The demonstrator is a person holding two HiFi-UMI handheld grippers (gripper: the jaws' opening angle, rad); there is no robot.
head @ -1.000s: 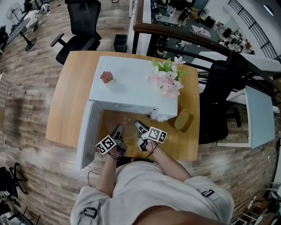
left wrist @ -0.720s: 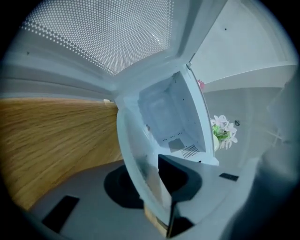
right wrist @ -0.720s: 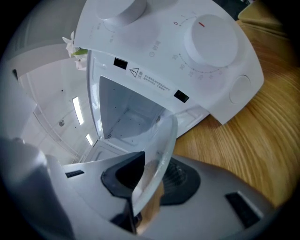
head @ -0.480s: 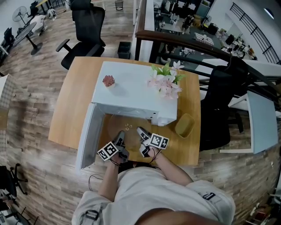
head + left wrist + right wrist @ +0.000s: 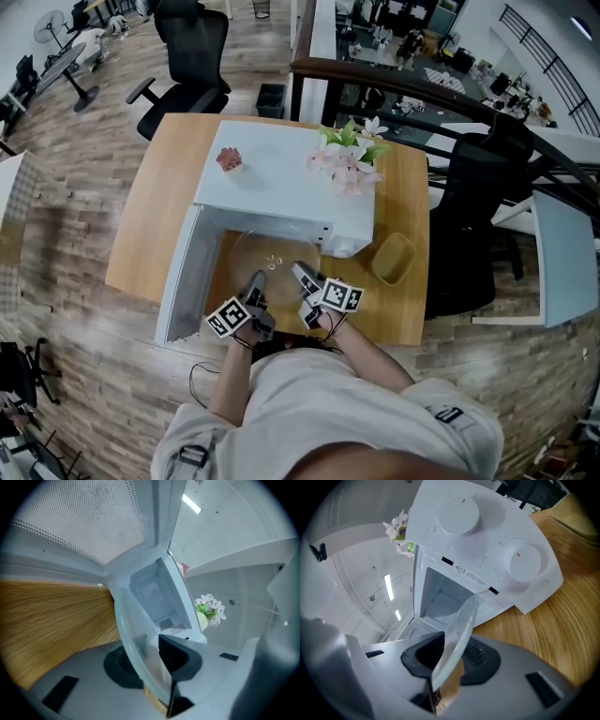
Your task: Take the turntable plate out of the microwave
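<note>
Both tongs are closed on the round clear glass turntable plate (image 5: pixel 272 265). The left tongs (image 5: pixel 154 667) are pinched on the left of its near rim and the right tongs (image 5: pixel 445 663) on the right of it. In each gripper view the glass is seen edge-on between the pads.

The plate is held in the air above the wooden worktop (image 5: pixel 150 225), toward its front edge. It is just before the open mouth of the white box-shaped microwave (image 5: pixel 281 183), whose door (image 5: pixel 183 281) is swung out toward the worktop's front left corner.

Compared with a second ago, the plate has been drawn a little toward the person and raised. Its round outline is now shown more fully in front of the cabinet in the head view. Its far rim appears to be clear of the opening, though this cannot be settled from so steep a view.

The removal is judged nearly done. What is left is for the plate to be carried clear and set down. A level, matched hold will be needed, since glass gripped only along one side could tip or slip.
</note>
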